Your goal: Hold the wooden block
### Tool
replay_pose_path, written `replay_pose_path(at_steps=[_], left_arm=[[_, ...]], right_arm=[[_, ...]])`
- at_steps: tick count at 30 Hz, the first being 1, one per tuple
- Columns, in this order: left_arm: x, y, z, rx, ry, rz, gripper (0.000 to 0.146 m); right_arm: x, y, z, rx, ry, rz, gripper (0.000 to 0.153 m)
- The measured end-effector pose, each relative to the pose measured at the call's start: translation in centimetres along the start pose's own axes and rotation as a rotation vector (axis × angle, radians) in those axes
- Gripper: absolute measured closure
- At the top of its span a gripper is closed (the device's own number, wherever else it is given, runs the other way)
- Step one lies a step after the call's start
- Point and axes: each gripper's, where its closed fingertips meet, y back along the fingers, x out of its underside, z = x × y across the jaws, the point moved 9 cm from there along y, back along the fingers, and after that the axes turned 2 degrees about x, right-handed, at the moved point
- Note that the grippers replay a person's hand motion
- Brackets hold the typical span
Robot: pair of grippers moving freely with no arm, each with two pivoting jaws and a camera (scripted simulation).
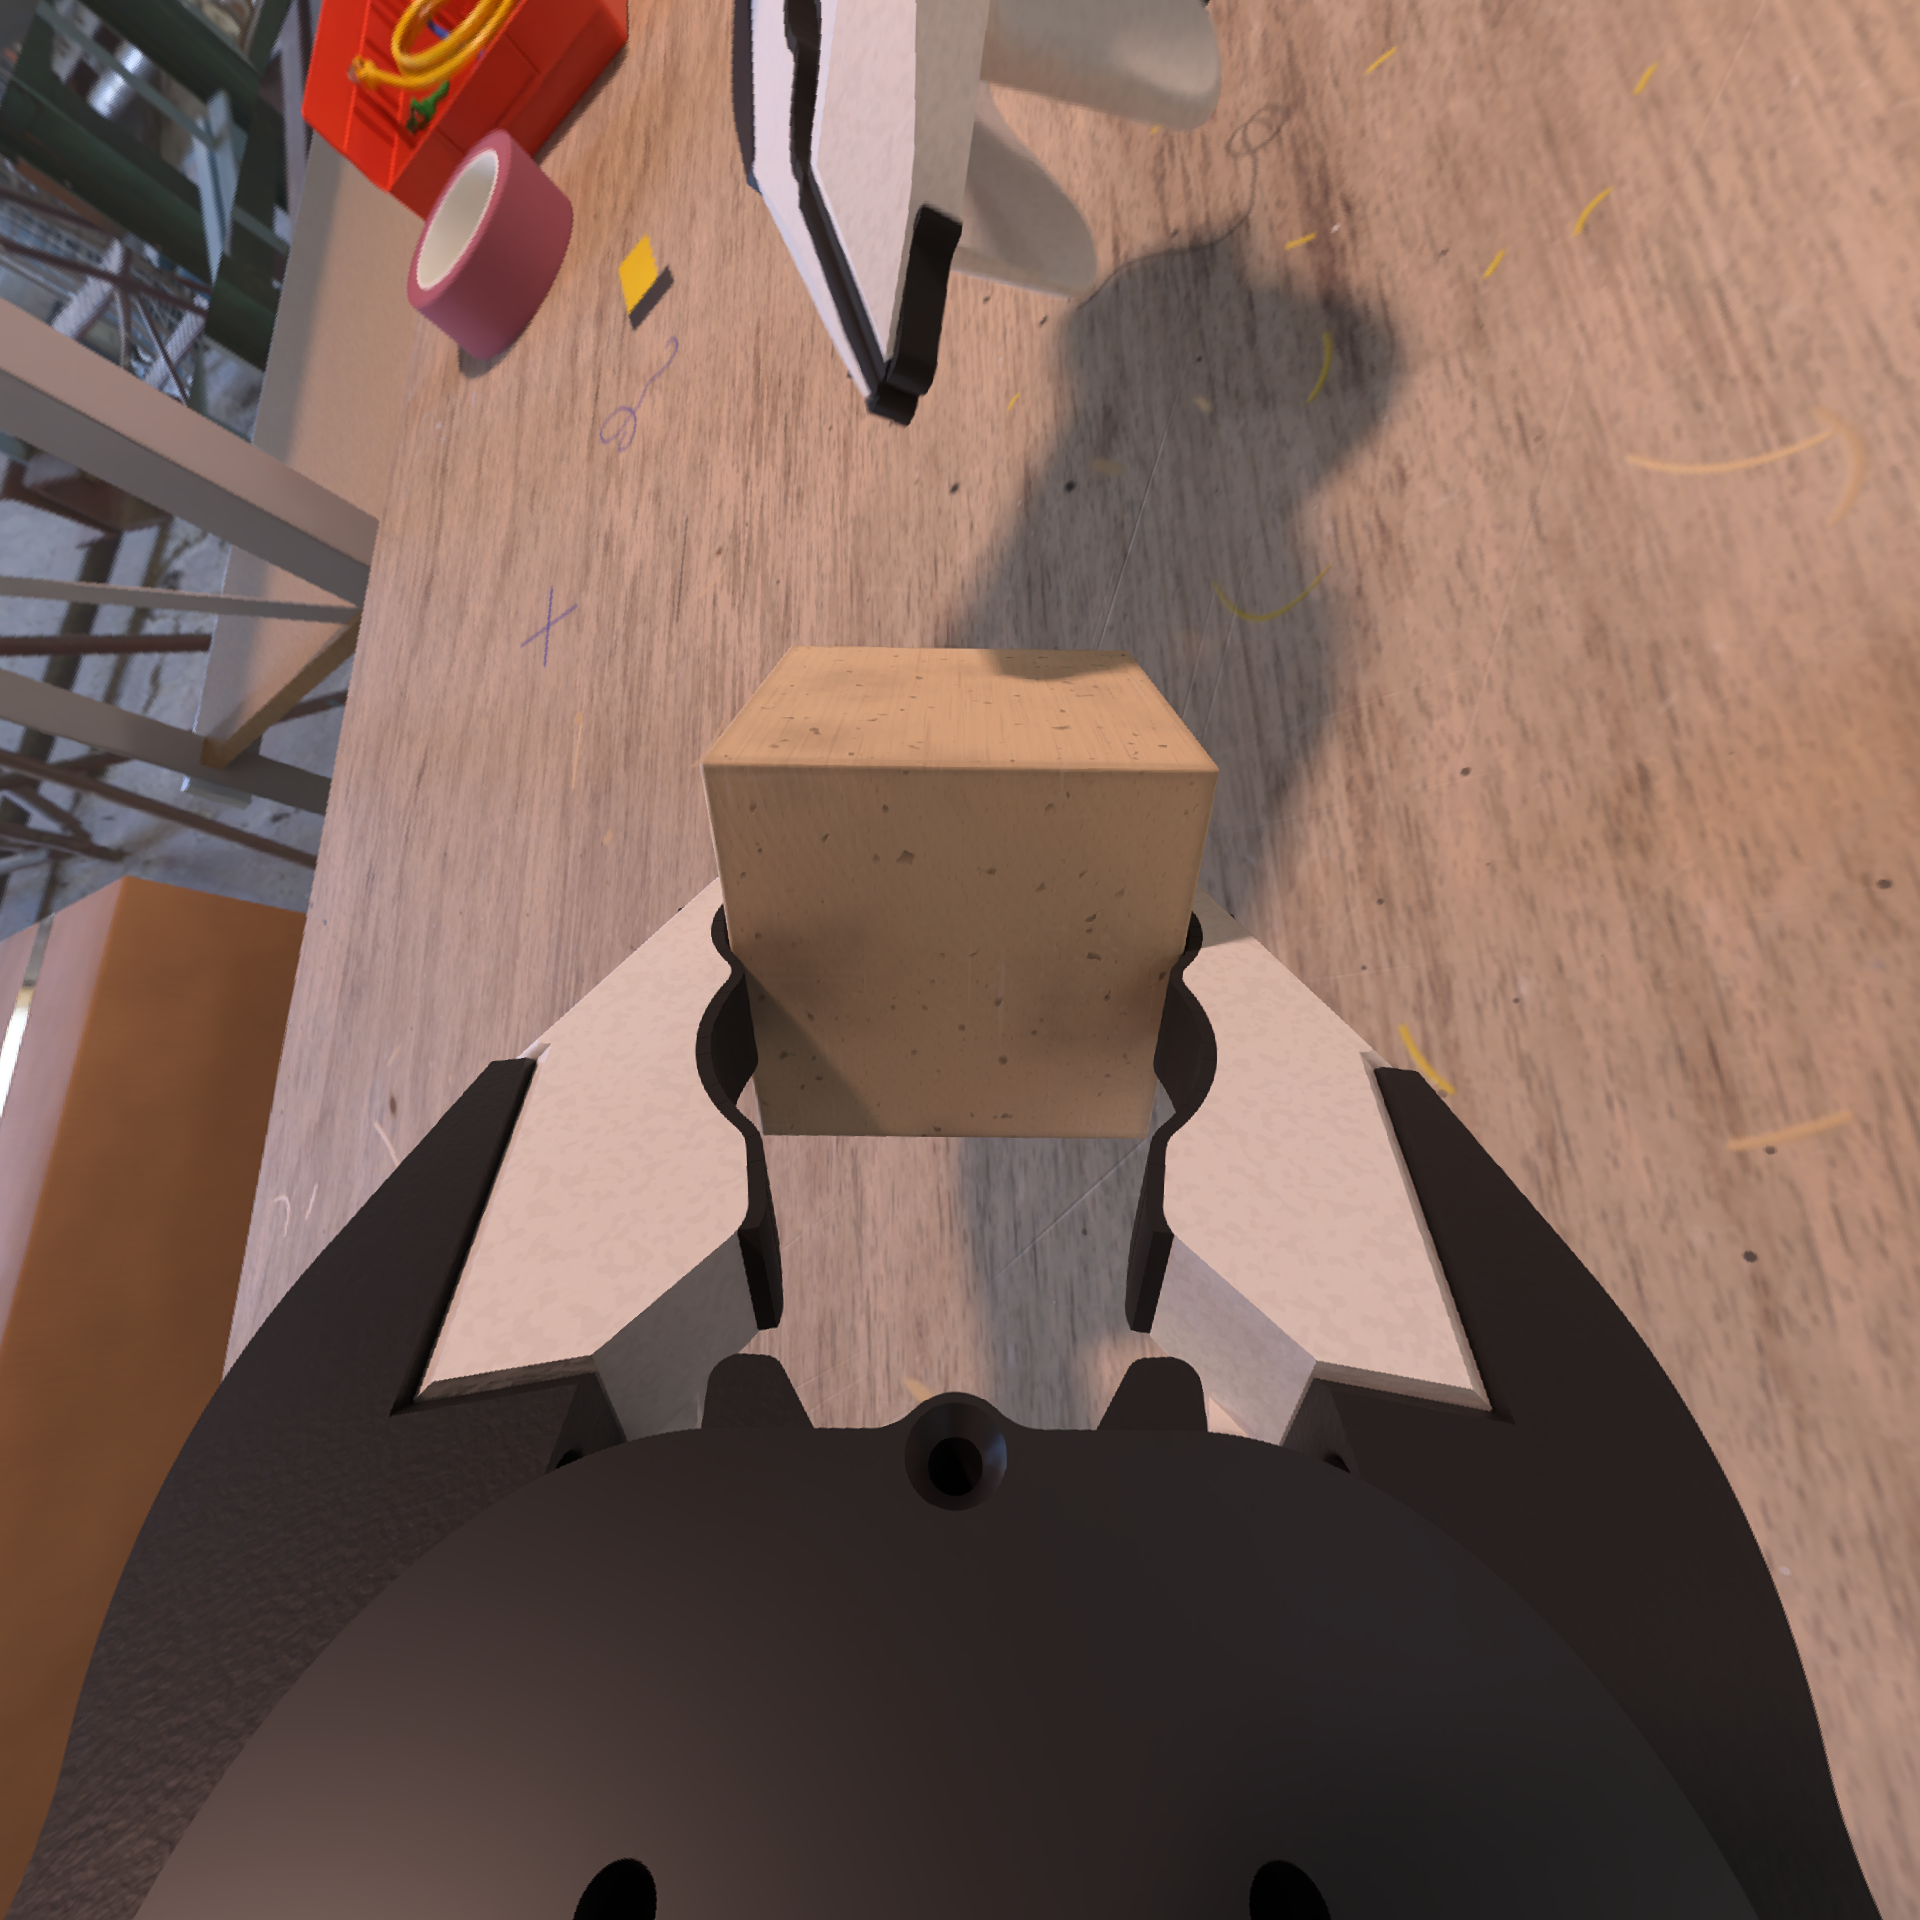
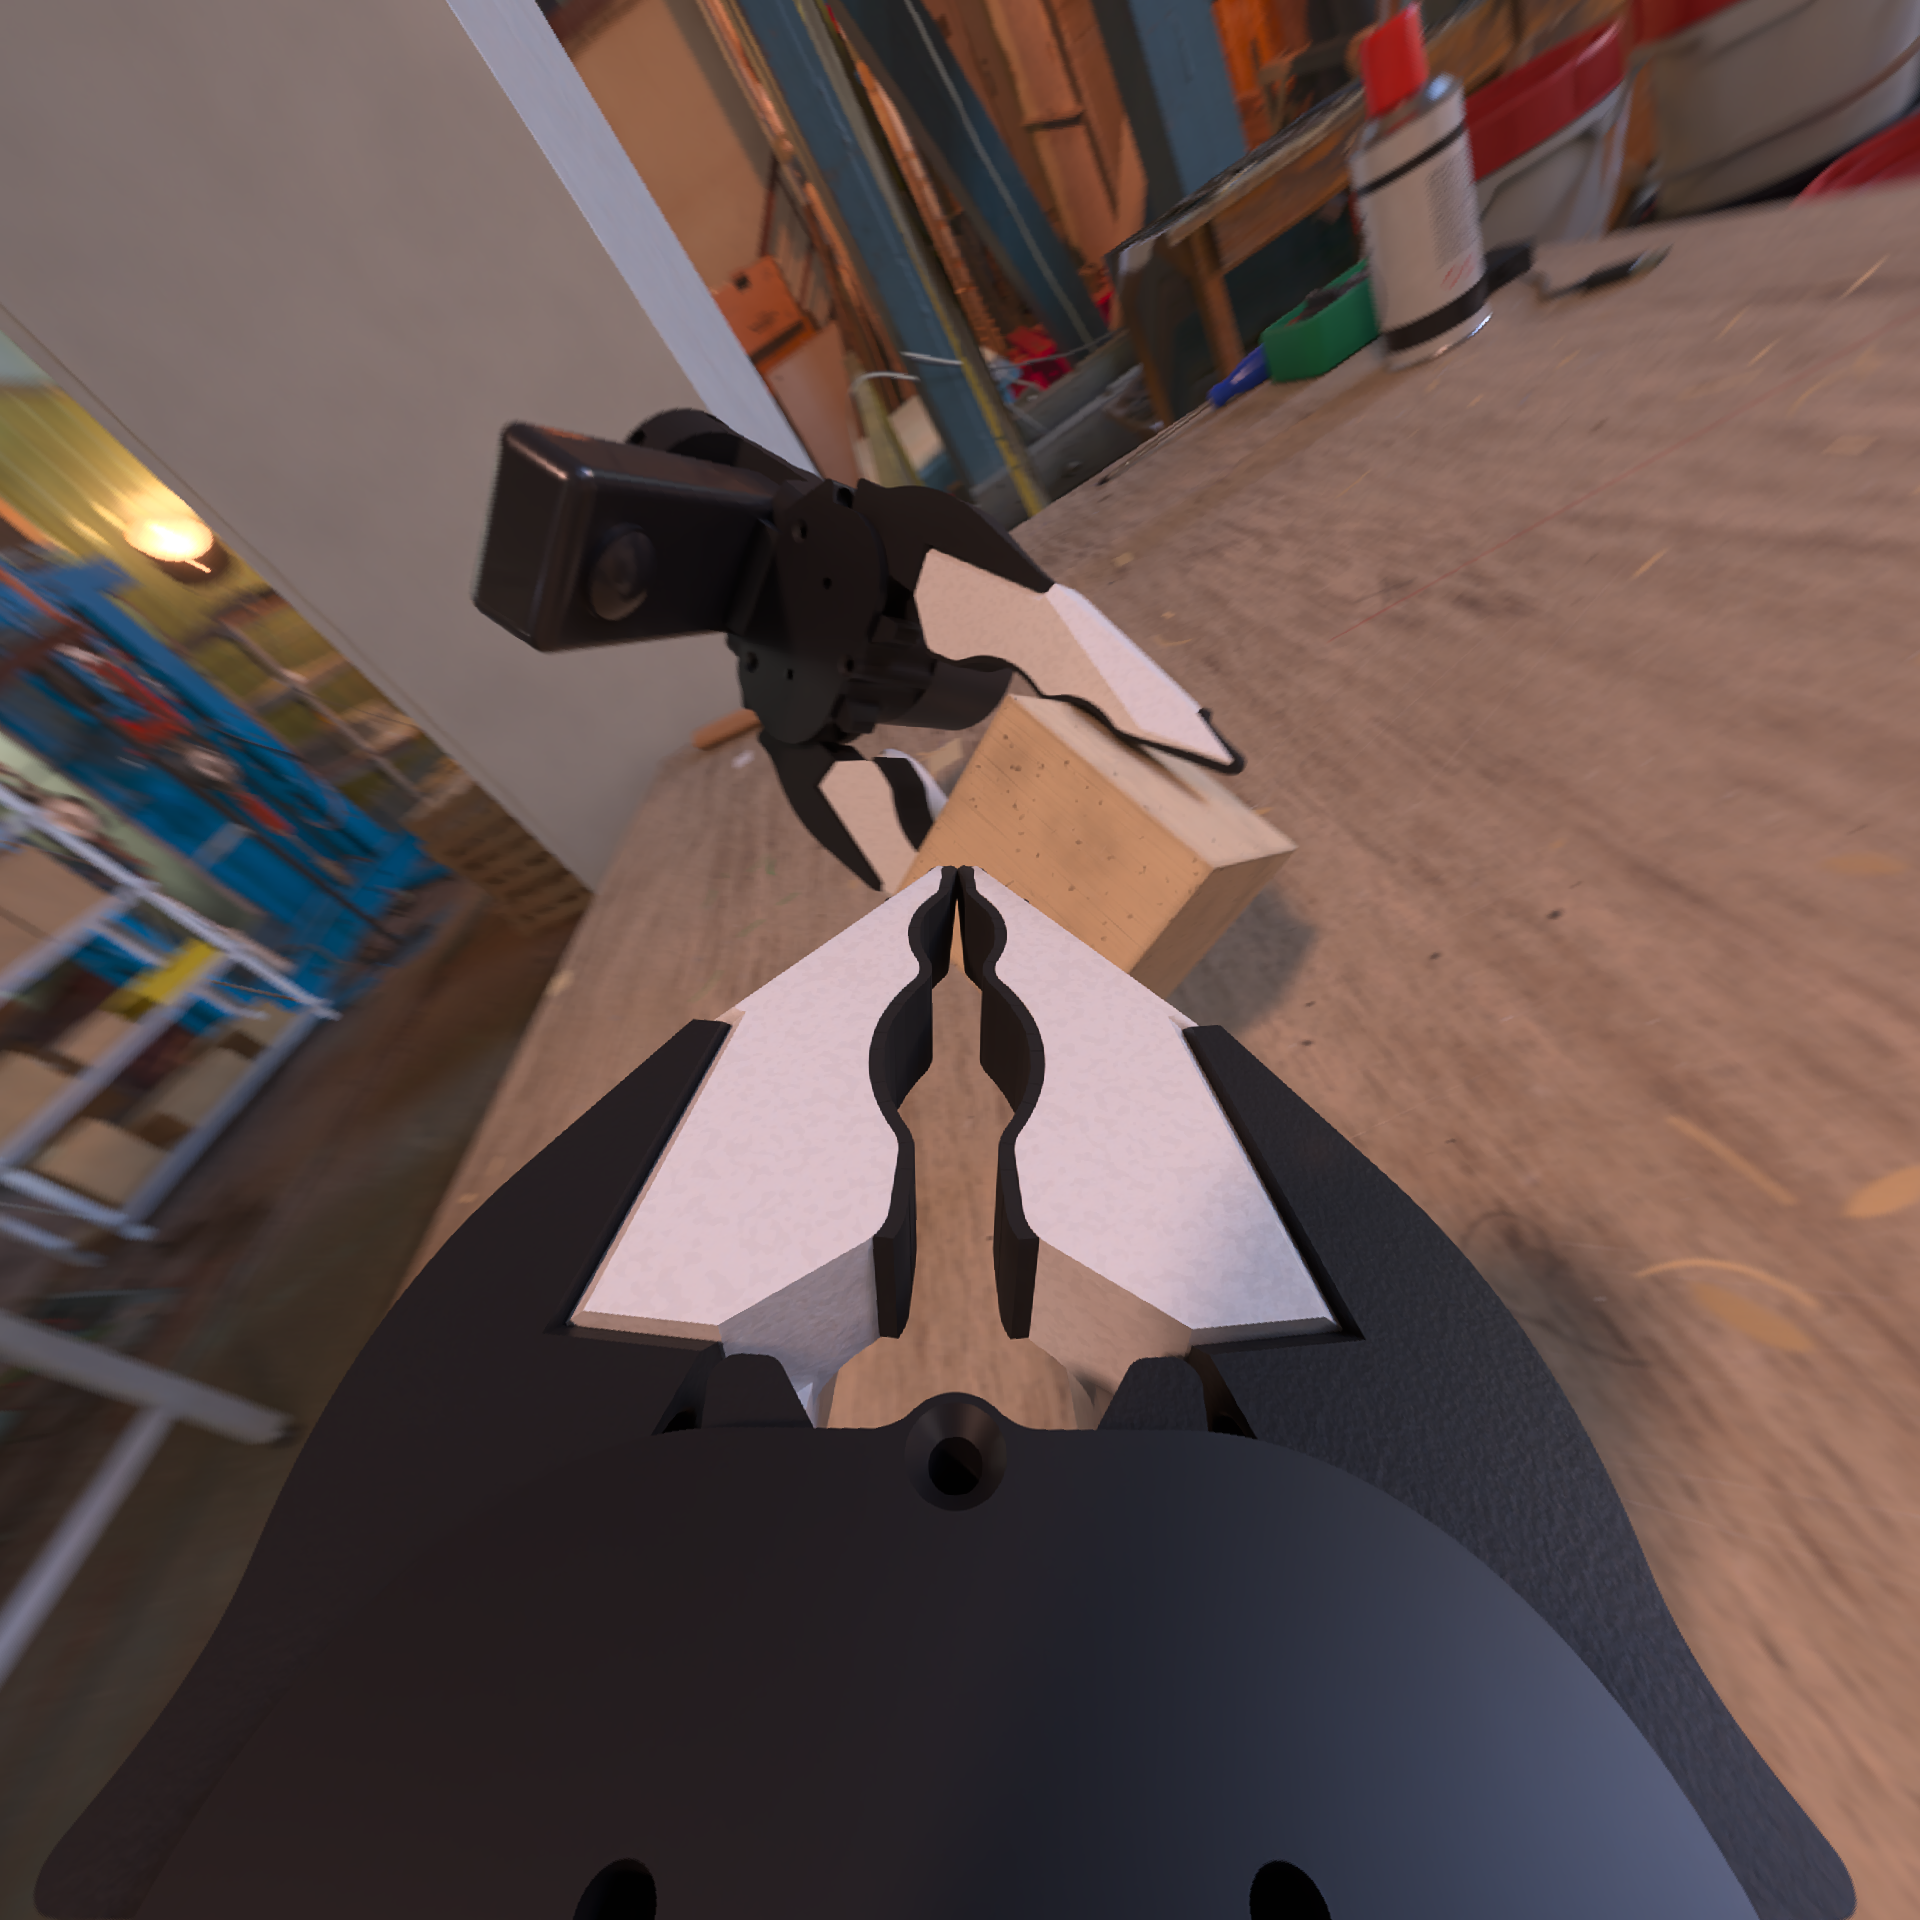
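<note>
The wooden block (image 1: pixel 956 883) is a light speckled cube on the wooden bench (image 1: pixel 1558 727). My left gripper (image 1: pixel 956 935) straddles it, with both dark pads pressed against its two opposite sides, shut on it. In the right wrist view the block (image 2: pixel 1132 873) rests on the bench with the left gripper (image 2: pixel 1049 821) clamped across it. My right gripper (image 2: pixel 956 883) is shut and empty, its tips just short of the block's near corner. It also shows at the top of the left wrist view (image 1: pixel 899 400), above the block.
A red box (image 1: pixel 540 62) holding a yellow cable, a pink tape roll (image 1: pixel 488 244) and a small yellow chip (image 1: pixel 642 275) lie near the bench edge. A spray can (image 2: pixel 1418 197) and a green tool (image 2: pixel 1320 327) stand at the far end. Shelving lies beyond the edge.
</note>
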Motion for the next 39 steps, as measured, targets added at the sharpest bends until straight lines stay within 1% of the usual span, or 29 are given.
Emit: replay_pose_path(at_steps=[2,3,4,5,7,9,11,12,13,14,16,18,19,20,22,23,24,27,28,29,30,31,32,33,35,36,37,38,39], left_arm=[[-0.3,0.2,0.0,0.007,-0.015,-0.018,0.068],[-0.3,0.2,0.0,0.005,-0.036,-0.018,0.068],[-0.3,0.1,0.1,-0.008,-0.059,-0.006,0.068],[-0.3,0.0,0.1,-0.025,-0.078,0.008,0.068],[-0.2,-0.2,0.3,-0.059,-0.100,0.031,0.068],[0.0,-0.3,0.5,-0.084,-0.105,0.041,0.068],[0.2,-0.5,0.3,-0.095,-0.130,0.070,0.068],[0.3,-0.7,0.1,-0.101,-0.139,0.083,0.068],[0.4,-0.8,-0.1,-0.099,-0.129,0.085,0.068],[0.4,-0.9,-0.1,-0.083,-0.102,0.073,0.068],[0.7,-0.9,0.1,-0.047,-0.027,0.047,0.068],[0.9,-0.7,0.2,-0.038,0.010,0.020,0.068],[1.0,-0.6,0.3,-0.030,0.014,0.019,0.068],[1.1,-0.6,0.3,-0.037,0.004,0.027,0.068],[1.3,-0.6,0.2,-0.100,-0.063,0.056,0.068],[1.3,-0.7,0.2,-0.123,-0.092,0.068,0.068],[1.2,-0.7,0.1,-0.137,-0.103,0.062,0.068],[0.8,-0.3,0.3,-0.135,-0.051,0.007,0.068],[0.6,0.0,0.4,-0.148,-0.053,-0.001,0.068],[0.5,0.3,0.5,-0.169,-0.065,-0.007,0.068],[0.4,0.5,0.5,-0.178,-0.068,-0.016,0.068],[0.4,0.7,0.6,-0.169,-0.058,-0.027,0.068],[0.4,0.7,0.6,-0.163,-0.048,-0.034,0.068],[0.5,0.7,0.6,-0.166,-0.051,-0.031,0.068],[0.7,0.3,0.6,-0.190,-0.087,0.002,0.068],[0.9,0.0,0.5,-0.205,-0.103,0.022,0.068],[1.0,-0.3,0.4,-0.218,-0.117,0.036,0.068],[1.1,-0.5,0.4,-0.225,-0.124,0.029,0.068],[1.1,-0.6,0.3,-0.223,-0.119,0.014,0.068]], right_arm=[[-0.3,0.1,0.8,0.065,0.122,-0.025,0.153],[-0.5,0.0,1.2,0.077,0.170,-0.064,0.149],[-0.6,0.0,1.4,0.070,0.182,-0.094,0.141],[-0.8,-0.1,1.4,0.042,0.152,-0.099,0.132],[-1.4,0.1,1.2,-0.074,0.035,-0.156,0.110],[-1.5,0.4,1.1,-0.181,-0.058,-0.227,0.101],[-1.1,0.1,0.9,-0.317,-0.154,-0.236,0.089],[-0.8,-0.1,0.7,-0.342,-0.181,-0.223,0.087],[-0.4,-0.4,0.4,-0.308,-0.172,-0.192,0.089],[0.2,-0.6,0.0,-0.205,-0.108,-0.115,0.097],[0.7,-0.7,0.1,0.045,0.129,0.042,0.119],[1.3,-0.7,0.3,0.192,0.301,0.092,0.124],[1.5,-0.8,0.3,0.238,0.343,0.129,0.126],[1.6,-0.9,0.4,0.235,0.346,0.159,0.131],[1.7,-1.0,0.1,0.192,0.276,0.214,0.149],[1.7,-1.0,0.2,0.161,0.215,0.232,0.152],[1.6,-1.0,0.2,0.085,0.134,0.228,0.152],[1.2,-0.6,0.1,-0.042,-0.015,0.138,0.153],[1.2,-0.5,-0.1,-0.044,-0.025,0.115,0.153],[1.3,-0.3,-0.1,-0.010,0.034,0.106,0.153],[1.5,-0.1,0.0,0.059,0.143,0.116,0.148],[1.7,0.0,0.2,0.136,0.251,0.136,0.139],[1.8,0.0,0.5,0.181,0.318,0.145,0.134],[1.9,-0.1,0.6,0.202,0.340,0.156,0.133],[1.9,-0.3,0.4,0.212,0.302,0.213,0.136],[1.9,-0.4,0.2,0.237,0.278,0.240,0.141],[1.9,-0.6,0.4,0.221,0.242,0.263,0.148],[1.8,-0.8,0.6,0.129,0.167,0.252,0.153],[1.8,-1.0,0.6,0.049,0.096,0.225,0.153]])
